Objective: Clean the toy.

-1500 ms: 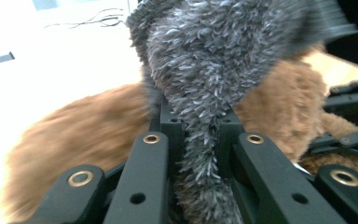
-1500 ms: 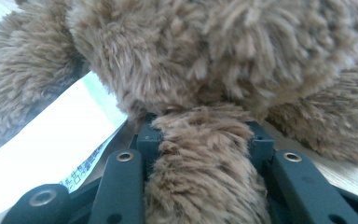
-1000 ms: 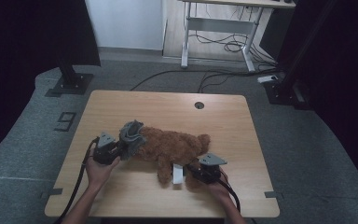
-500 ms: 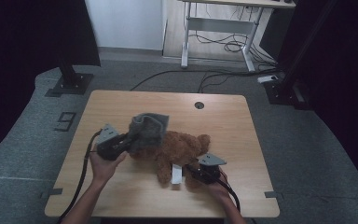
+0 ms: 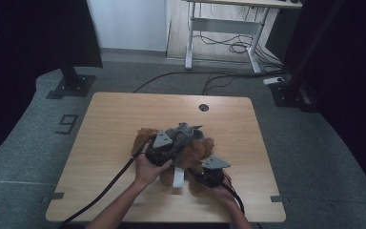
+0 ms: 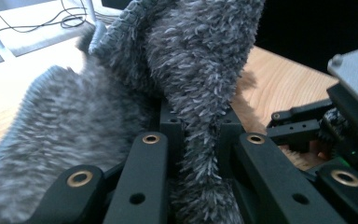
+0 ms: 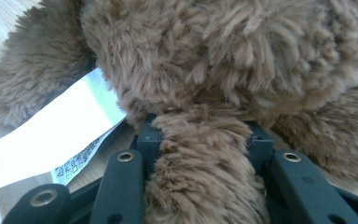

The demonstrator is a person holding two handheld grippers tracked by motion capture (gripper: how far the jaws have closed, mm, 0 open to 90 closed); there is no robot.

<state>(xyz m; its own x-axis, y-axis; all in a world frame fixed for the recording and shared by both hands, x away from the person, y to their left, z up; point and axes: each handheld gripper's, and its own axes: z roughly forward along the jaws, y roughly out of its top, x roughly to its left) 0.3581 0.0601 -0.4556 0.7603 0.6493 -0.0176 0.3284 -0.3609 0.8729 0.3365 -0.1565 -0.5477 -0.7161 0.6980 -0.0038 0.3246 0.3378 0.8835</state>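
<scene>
A brown plush bear (image 5: 194,153) lies on the wooden table (image 5: 119,119), near its front. A fuzzy grey knitted garment (image 5: 187,132) is draped over the bear's middle. My left gripper (image 5: 172,144) is shut on this garment; in the left gripper view the grey pile (image 6: 200,88) is pinched between the black jaws of the left gripper (image 6: 198,126). My right gripper (image 5: 196,175) sits at the bear's near end, shut on a brown furry limb (image 7: 200,163) that fills the gap of the right gripper (image 7: 200,133). A white label (image 7: 51,135) hangs beside that limb.
The table has a round cable hole (image 5: 203,107) at the back. The white label (image 5: 178,177) lies on the wood between my hands. On the floor are a black stand base (image 5: 71,86), cables (image 5: 228,47) under a far desk, and a "9" mark (image 5: 66,124).
My left gripper has carried the grey garment to the right and slightly up, from the bear's left end to over its middle. The right gripper and the bear's limb have stayed put.
</scene>
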